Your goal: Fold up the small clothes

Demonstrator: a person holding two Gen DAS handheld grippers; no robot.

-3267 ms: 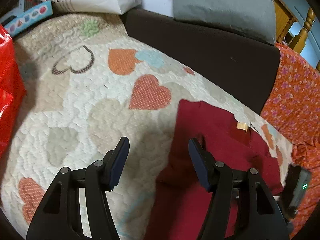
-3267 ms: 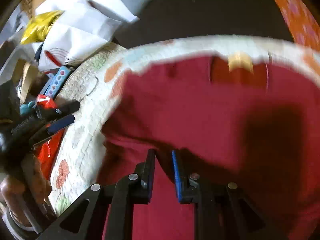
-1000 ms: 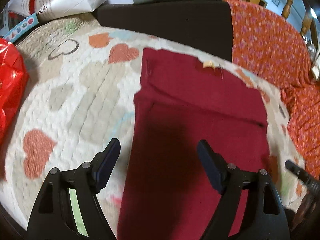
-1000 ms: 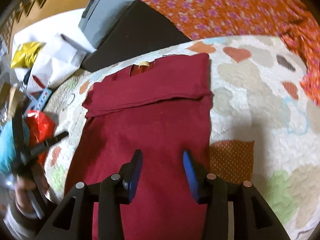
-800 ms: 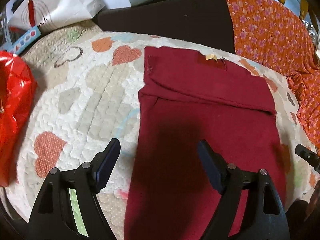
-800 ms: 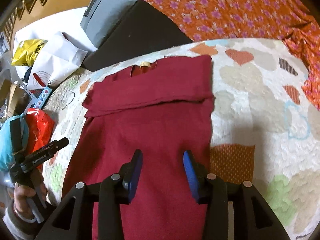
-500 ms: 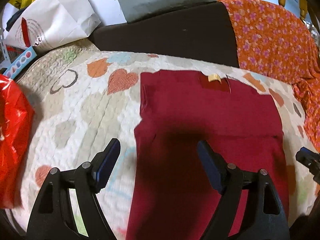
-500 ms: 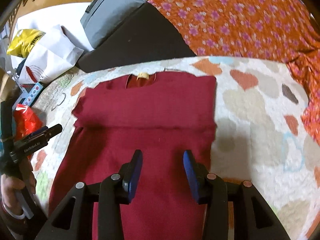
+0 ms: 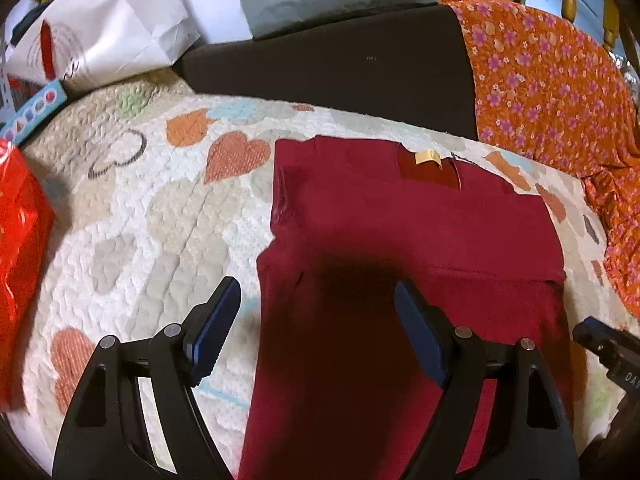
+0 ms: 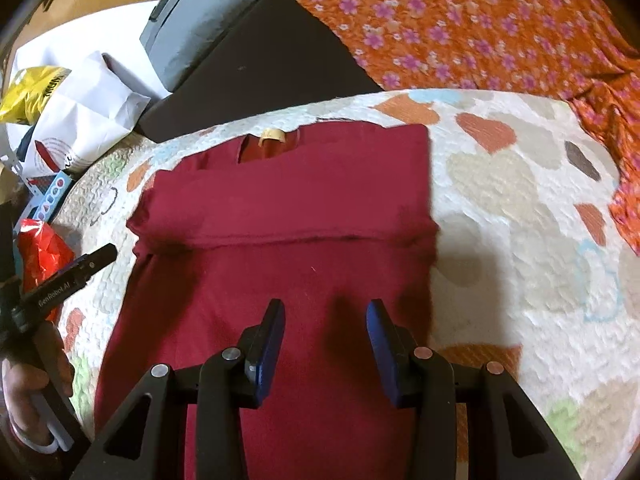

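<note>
We have a dark red shirt (image 10: pixel 280 264) lying flat on the heart-print quilt (image 10: pixel 520 208), neck label (image 9: pixel 428 157) at the far end, both sides already turned in so it makes a long strip. A band across the chest sits raised where the sleeves are folded over.

Our left gripper (image 9: pixel 318 330) hangs above the shirt's left edge, jaws spread wide, nothing between them. Our right gripper (image 10: pixel 326 340) hangs over the middle of the lower half, jaws partly apart, also empty.

Handling, as we judge it: thin soft knit, light, no stiffness, so it will sag and slide wherever it isn't supported. Not fragile. The quilt is bumpy and likely grips the fabric a bit.

Best hold looks like the near hem, one gripper at each corner, pinching all layers together so the turned-in sides don't spill open when we lift toward the collar.
</note>
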